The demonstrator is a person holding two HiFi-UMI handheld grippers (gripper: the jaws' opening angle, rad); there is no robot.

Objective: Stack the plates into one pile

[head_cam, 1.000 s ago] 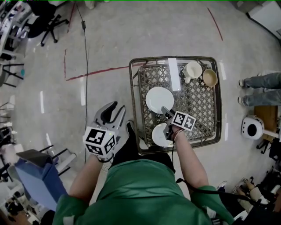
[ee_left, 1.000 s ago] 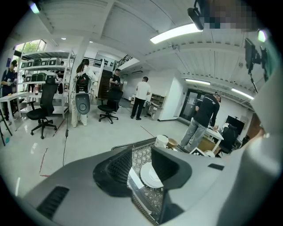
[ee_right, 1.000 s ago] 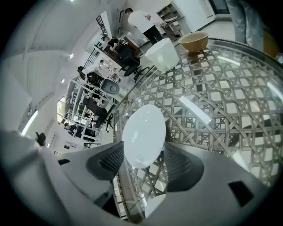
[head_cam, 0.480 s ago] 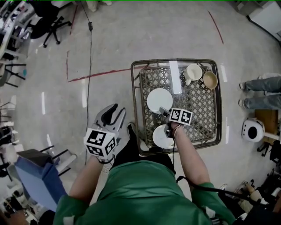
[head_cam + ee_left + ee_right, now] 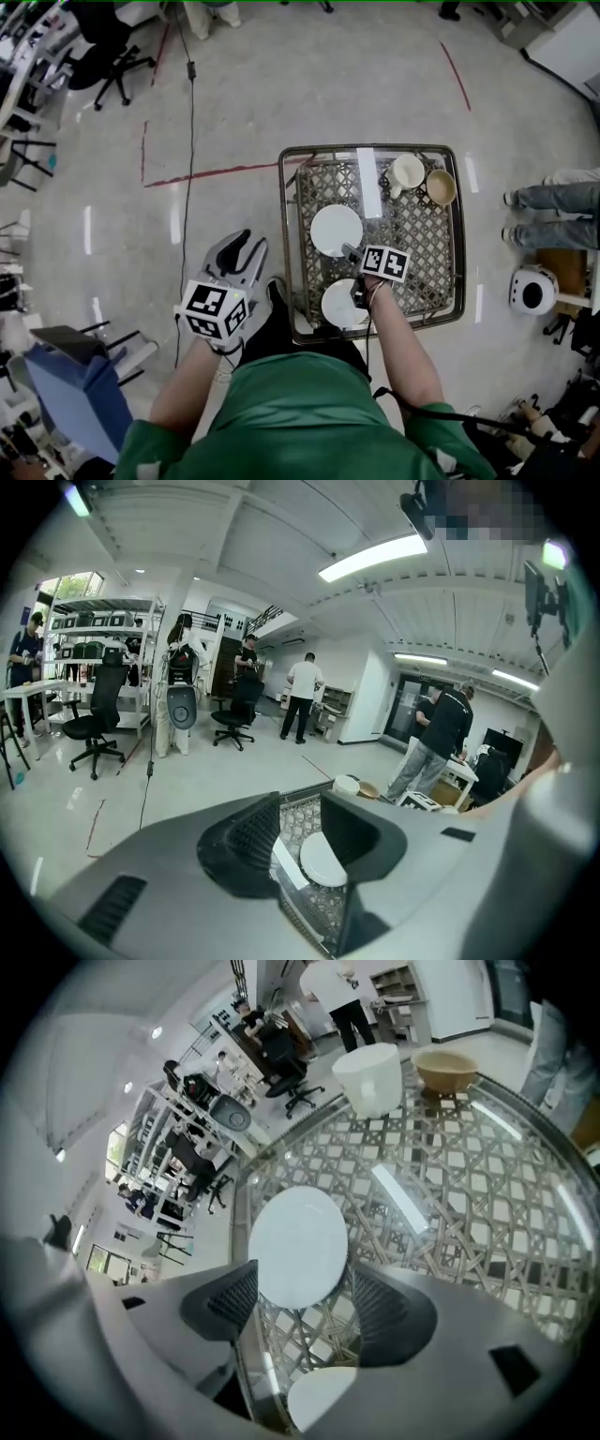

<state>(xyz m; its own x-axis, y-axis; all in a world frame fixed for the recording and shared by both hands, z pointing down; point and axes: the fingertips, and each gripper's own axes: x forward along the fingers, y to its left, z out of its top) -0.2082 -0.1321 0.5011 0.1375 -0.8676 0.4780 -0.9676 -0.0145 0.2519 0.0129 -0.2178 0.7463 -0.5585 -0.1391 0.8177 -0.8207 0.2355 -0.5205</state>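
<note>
Two white plates lie on the wicker-and-glass table (image 5: 450, 272): the far plate (image 5: 337, 230) near its middle and the near plate (image 5: 343, 303) by the front edge. My right gripper (image 5: 353, 255) hovers between them, pointing steeply down. In the right gripper view its jaws are opening with nothing pressed between them (image 5: 305, 1307); the far plate (image 5: 298, 1246) shows just past the tips and the near plate (image 5: 323, 1396) lies below. My left gripper (image 5: 236, 249) hangs open over the floor left of the table, empty (image 5: 305, 841), looking at the far plate (image 5: 323, 860).
A white mug (image 5: 408, 172) and a tan bowl (image 5: 441, 187) stand at the table's far right corner. A person's legs (image 5: 553, 202) and a round white device (image 5: 532, 289) are right of the table. A cable (image 5: 187, 141) runs along the floor on the left.
My right gripper has rolled a little above the two plates. Both plates lie where they were, and the left gripper has stayed put.
</note>
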